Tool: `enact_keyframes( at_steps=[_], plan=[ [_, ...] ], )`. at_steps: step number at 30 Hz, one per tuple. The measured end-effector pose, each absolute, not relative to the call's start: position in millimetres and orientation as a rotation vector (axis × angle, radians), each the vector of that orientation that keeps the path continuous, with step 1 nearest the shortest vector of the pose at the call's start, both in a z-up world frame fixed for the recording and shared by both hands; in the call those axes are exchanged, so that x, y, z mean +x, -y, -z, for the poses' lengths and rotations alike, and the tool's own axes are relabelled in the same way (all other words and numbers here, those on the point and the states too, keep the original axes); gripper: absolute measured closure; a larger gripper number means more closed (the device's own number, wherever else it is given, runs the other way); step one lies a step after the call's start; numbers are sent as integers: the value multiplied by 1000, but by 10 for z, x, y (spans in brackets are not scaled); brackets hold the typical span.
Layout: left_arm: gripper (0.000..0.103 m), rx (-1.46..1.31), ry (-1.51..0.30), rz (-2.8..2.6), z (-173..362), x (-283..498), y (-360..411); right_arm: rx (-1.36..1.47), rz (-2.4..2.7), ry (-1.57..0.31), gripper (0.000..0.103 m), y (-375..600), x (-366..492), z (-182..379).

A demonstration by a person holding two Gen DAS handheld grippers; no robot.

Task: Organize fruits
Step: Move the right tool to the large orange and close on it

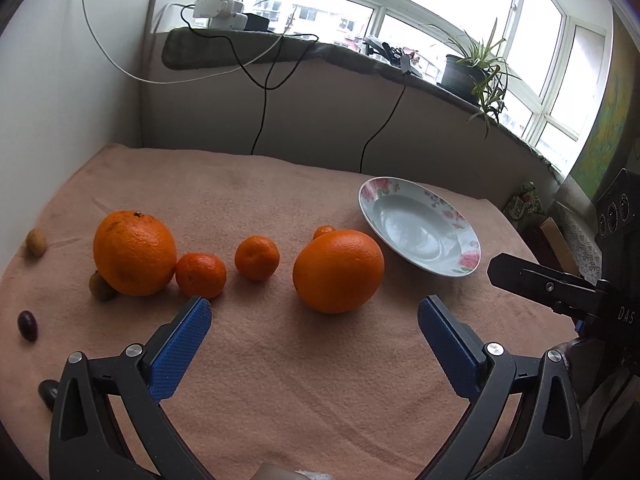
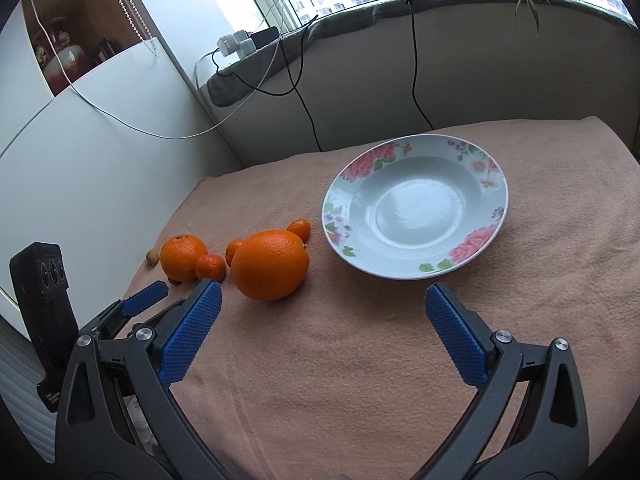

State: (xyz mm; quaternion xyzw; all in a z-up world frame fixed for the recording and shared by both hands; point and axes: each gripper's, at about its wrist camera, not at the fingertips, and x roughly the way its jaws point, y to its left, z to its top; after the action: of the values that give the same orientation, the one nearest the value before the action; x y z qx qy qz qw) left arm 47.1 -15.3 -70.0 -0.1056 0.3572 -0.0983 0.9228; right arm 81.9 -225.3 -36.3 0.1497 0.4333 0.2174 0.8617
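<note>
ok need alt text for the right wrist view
An open right gripper hovers over a pink cloth, facing an empty floral plate. Oranges and mandarins cluster to the plate's left, the nearest large orange beside it.

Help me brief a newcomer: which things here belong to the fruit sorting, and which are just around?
Job: two large oranges, mandarins, floral plate, small brownish fruits.
Around: potted plant, cables, power strip.
</note>
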Motion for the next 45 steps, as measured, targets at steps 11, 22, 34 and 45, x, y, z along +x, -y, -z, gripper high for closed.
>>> enact_keyframes(
  at_steps=[11, 22, 34, 45],
  plan=[
    [11, -246, -788, 260, 911, 640, 182, 419, -588, -1024, 0, 1969, 1058, 589],
    [23, -256, -809, 319, 943, 807, 199, 468, -600, -1088, 0, 1758, 1267, 779],
    [26, -262, -829, 353, 981, 943, 227, 471, -594, -1116, 5, 1618, 1422, 920],
    [33, -246, -841, 378, 965, 1031, 261, 442, -585, -1119, 8, 1549, 1502, 955]
  ],
)
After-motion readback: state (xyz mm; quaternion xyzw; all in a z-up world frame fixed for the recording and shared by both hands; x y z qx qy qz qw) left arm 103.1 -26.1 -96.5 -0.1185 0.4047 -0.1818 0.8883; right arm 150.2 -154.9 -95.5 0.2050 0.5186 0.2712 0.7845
